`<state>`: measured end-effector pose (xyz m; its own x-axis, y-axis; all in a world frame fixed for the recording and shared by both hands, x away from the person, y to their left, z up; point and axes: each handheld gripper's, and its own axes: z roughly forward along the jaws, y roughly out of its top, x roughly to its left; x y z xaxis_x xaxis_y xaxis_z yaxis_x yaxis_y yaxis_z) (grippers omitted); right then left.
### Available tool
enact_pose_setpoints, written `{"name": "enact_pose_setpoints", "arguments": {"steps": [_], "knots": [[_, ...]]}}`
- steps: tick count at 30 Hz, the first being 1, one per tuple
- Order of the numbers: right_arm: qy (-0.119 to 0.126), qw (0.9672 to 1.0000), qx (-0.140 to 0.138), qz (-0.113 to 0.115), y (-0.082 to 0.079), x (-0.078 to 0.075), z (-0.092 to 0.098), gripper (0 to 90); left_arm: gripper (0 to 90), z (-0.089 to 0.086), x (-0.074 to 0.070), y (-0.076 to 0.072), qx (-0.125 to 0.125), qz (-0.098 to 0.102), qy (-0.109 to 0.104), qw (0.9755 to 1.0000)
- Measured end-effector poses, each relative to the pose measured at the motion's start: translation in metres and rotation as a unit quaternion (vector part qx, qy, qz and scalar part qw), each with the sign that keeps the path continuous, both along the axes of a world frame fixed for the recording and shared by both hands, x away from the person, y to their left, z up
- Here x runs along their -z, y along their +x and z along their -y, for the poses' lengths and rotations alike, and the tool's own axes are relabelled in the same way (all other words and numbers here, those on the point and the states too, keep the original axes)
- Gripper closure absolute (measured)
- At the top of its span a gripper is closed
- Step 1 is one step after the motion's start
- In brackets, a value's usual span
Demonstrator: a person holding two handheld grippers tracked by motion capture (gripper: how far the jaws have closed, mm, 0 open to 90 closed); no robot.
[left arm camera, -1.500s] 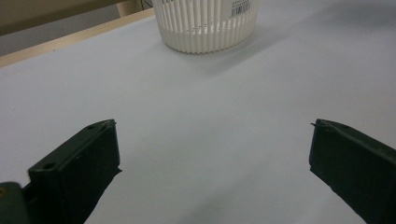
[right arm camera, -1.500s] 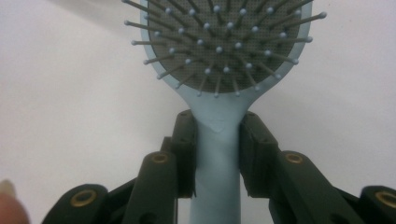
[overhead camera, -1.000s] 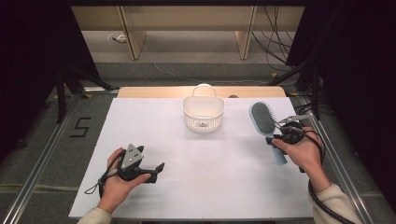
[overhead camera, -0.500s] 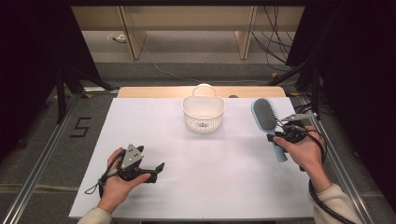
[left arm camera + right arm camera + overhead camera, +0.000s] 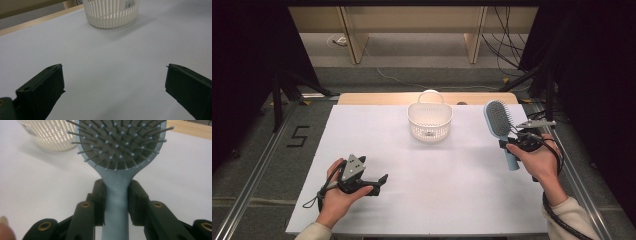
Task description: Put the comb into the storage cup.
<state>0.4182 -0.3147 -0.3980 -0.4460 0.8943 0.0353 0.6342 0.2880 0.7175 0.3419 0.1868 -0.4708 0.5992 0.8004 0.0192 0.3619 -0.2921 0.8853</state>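
1. Writing: a dark "5" [image 5: 298, 136] marked on the grey floor left of the table; a white sticker with a barcode [image 5: 129, 3] on the wall of the basket in the left gripper view, its print too small to read.
2. Hairbrush [image 5: 500, 125], pale blue with a dark bristle pad: near the right edge of the white table [image 5: 437, 195], head pointing away from the person and toward the far edge, handle end pointing back toward the near edge. Bristles facing the camera in the right gripper view [image 5: 120, 142].
3. Right gripper [image 5: 518, 141]: held in the right hand [image 5: 537, 162] at the right side of the table, both black jaws pressed against the neck of the hairbrush just below the head, one on each side, as seen in the right gripper view [image 5: 116, 202]. Cable trailing back along the forearm.
4. Left gripper [image 5: 381, 182]: gripped in the left hand [image 5: 337, 195] near the front left part of the table, lying low and pointing toward the right of the high view. Jaws standing wide apart with only bare table surface between them [image 5: 113, 82].
5. Basket [image 5: 429, 120], white and slatted with a hoop handle: standing upright at the middle of the far side of the table, well apart from the left gripper and left of the hairbrush head, not touching it.
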Motion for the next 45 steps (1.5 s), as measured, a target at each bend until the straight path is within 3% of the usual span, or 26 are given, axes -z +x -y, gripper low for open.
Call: {"name": "enact_pose_setpoints", "arguments": {"steps": [23, 45], "knots": [[0.028, 0.9984, 0.016, 0.046, -0.001, -0.012, 0.0, 70.8, 2.0, 0.0, 0.0, 0.0, 0.0, 0.0, 0.0, 1.0], [0.048, 0.9958, 0.019, 0.076, 0.002, -0.023, -0.004, 70.8, 2.2, 0.001, 0.0, 0.0, -0.001, 0.0, 0.0, 1.0]]}}
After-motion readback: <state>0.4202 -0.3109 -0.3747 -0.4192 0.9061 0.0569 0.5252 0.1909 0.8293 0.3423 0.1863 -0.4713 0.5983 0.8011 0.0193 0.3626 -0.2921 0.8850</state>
